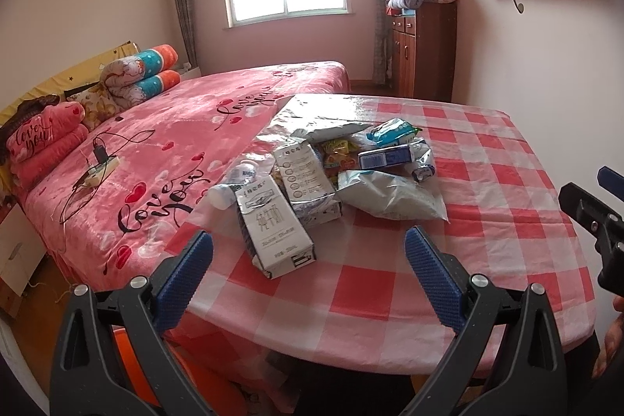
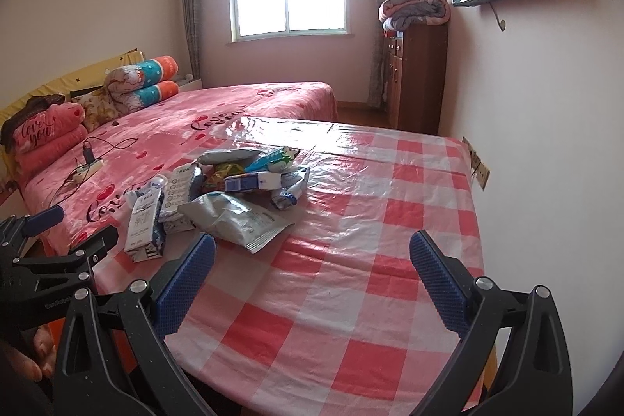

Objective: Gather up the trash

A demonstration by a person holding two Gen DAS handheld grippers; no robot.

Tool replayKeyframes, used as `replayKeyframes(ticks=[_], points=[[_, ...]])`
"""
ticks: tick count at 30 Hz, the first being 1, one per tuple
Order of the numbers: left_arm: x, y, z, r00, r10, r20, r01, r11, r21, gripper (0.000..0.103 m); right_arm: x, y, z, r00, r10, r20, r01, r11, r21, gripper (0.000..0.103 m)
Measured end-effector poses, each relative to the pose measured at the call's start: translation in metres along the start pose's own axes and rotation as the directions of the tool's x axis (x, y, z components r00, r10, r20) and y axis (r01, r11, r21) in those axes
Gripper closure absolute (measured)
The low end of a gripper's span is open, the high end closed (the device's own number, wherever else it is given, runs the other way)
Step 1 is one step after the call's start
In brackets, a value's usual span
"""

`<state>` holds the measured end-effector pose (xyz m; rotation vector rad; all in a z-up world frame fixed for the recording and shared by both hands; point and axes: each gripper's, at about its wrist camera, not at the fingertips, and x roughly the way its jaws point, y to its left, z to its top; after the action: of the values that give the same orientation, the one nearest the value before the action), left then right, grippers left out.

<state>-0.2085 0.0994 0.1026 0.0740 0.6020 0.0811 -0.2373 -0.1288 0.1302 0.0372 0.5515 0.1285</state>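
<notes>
On the pink bedspread (image 1: 187,127) I can read "love you" in black script several times, and the same words on the pink pillow (image 1: 37,135) by the headboard. The cartons (image 1: 275,232) and packets in the pile on the surface carry printing, but it is too small and blurred for me to read.

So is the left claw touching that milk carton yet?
Apart. The left wrist view shows the open left claw short of the milk carton, checkered tablecloth showing between.
</notes>
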Motion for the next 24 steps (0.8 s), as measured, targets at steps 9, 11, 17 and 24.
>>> replayKeyframes(ticks=[9,11,17,24], points=[[0.001,0.036,-0.002,0.999,0.044,-0.013,-0.044,0.999,-0.020,0.004,-0.001,0.007,-0.006,0.989,0.133,-0.063,-0.134,0.991,-0.007,0.004],[0.006,0.046,-0.001,0.999,0.021,-0.038,-0.022,0.999,-0.037,0.004,0.003,0.010,-0.008,0.983,0.168,-0.077,-0.170,0.985,-0.020,0.004],[0.025,0.071,0.000,0.992,-0.048,-0.116,0.031,0.989,-0.146,0.004,0.019,0.020,-0.007,0.959,0.256,-0.124,-0.264,0.963,-0.058,0.004],[0.042,0.070,0.005,0.988,-0.045,-0.146,0.019,0.985,-0.173,0.004,0.052,0.021,0.002,0.945,0.278,-0.175,-0.291,0.955,-0.055,0.004]])
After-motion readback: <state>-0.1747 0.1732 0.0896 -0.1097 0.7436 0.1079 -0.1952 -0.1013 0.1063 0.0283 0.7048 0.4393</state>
